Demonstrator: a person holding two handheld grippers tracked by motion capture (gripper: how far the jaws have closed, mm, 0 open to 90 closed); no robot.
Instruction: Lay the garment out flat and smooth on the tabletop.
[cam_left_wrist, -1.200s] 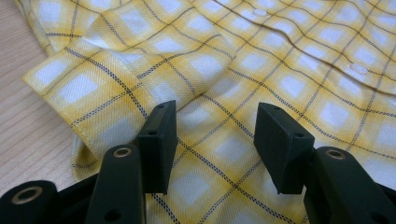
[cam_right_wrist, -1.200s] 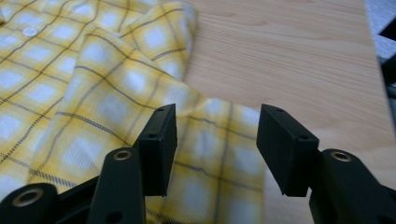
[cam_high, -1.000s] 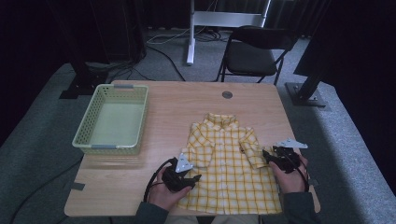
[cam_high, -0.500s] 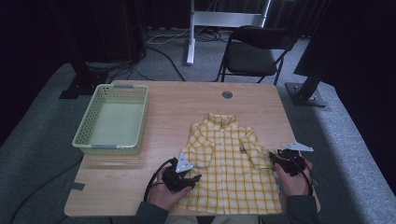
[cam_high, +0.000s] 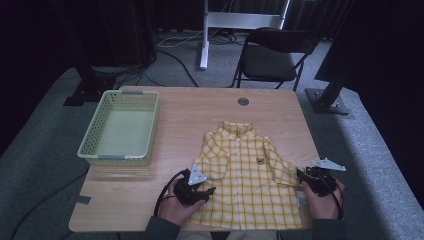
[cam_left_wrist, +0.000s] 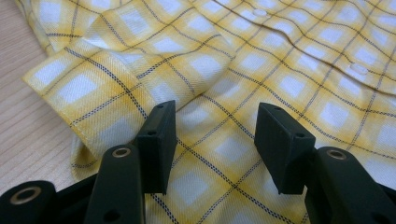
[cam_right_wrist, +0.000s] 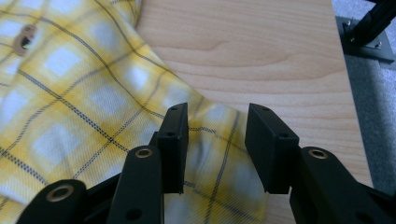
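A yellow plaid short-sleeved shirt (cam_high: 247, 175) lies flat, front up, on the near right part of the wooden table (cam_high: 200, 120). My left gripper (cam_high: 209, 191) rests at the shirt's lower left side, below its left sleeve. In the left gripper view this gripper (cam_left_wrist: 212, 140) stands open over the plaid shirt (cam_left_wrist: 261, 60), with cloth under the gap. At the right sleeve's cuff, my right gripper (cam_high: 301, 176) is low over the table. The right gripper view has that gripper (cam_right_wrist: 215, 142) open, its jaws straddling the shirt's sleeve edge (cam_right_wrist: 210, 121).
A pale green mesh basket (cam_high: 121, 127) stands on the table's left half, nothing in it. A small dark round fitting (cam_high: 243, 101) sits near the far edge. Behind the table are a folding chair (cam_high: 272, 55) and stand bases on the grey floor.
My right gripper has slid outward and toward the near edge along the right sleeve. The left gripper has hardly moved.
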